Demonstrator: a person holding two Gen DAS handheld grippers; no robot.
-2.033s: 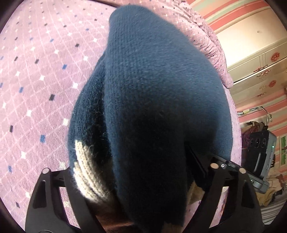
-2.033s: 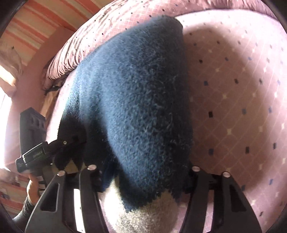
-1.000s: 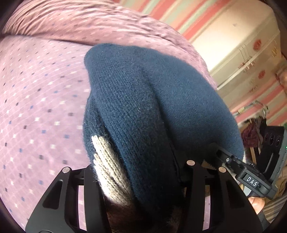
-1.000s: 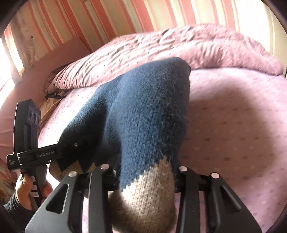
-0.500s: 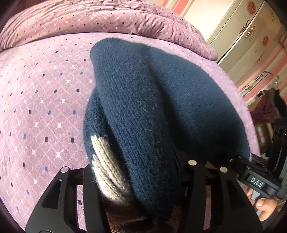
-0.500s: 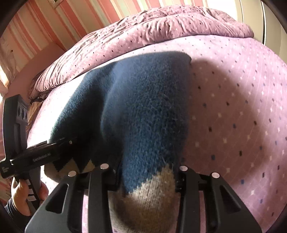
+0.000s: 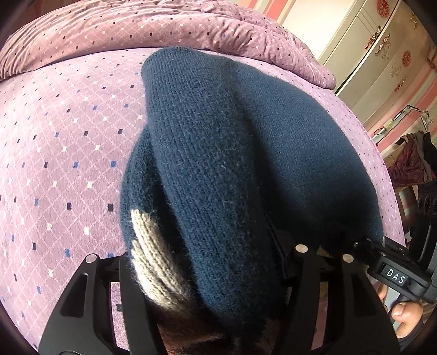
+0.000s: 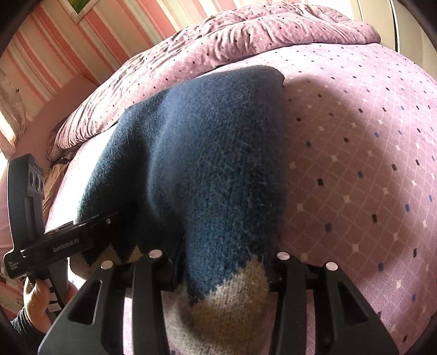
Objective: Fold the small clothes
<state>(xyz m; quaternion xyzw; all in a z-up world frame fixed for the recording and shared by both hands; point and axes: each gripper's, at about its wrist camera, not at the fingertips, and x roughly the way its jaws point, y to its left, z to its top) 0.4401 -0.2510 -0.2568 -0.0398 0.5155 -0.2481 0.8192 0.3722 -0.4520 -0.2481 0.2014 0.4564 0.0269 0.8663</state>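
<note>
A navy knit sweater [image 7: 235, 153] with beige trim hangs between both grippers over the purple bed [image 7: 60, 142]. My left gripper [image 7: 210, 275] is shut on one near corner of it, and the cloth bulges over the jaws. My right gripper [image 8: 218, 275] is shut on the other near corner, where the beige band [image 8: 226, 303] shows. The sweater [image 8: 213, 153] stretches away from me, its far edge resting on the bed. Each gripper shows in the other's view: the right one [image 7: 396, 275] and the left one [image 8: 54, 245].
A rumpled purple duvet [image 7: 164, 24] lies along the far side of the bed [image 8: 368, 169]. A cream wardrobe [image 7: 382, 54] stands at the right in the left wrist view. A striped pink wall [image 8: 54, 41] is behind the bed.
Both grippers have lifted and swung the sweater's near edge, then lowered it towards the bed. The sweater stays gripped in both throughout.
</note>
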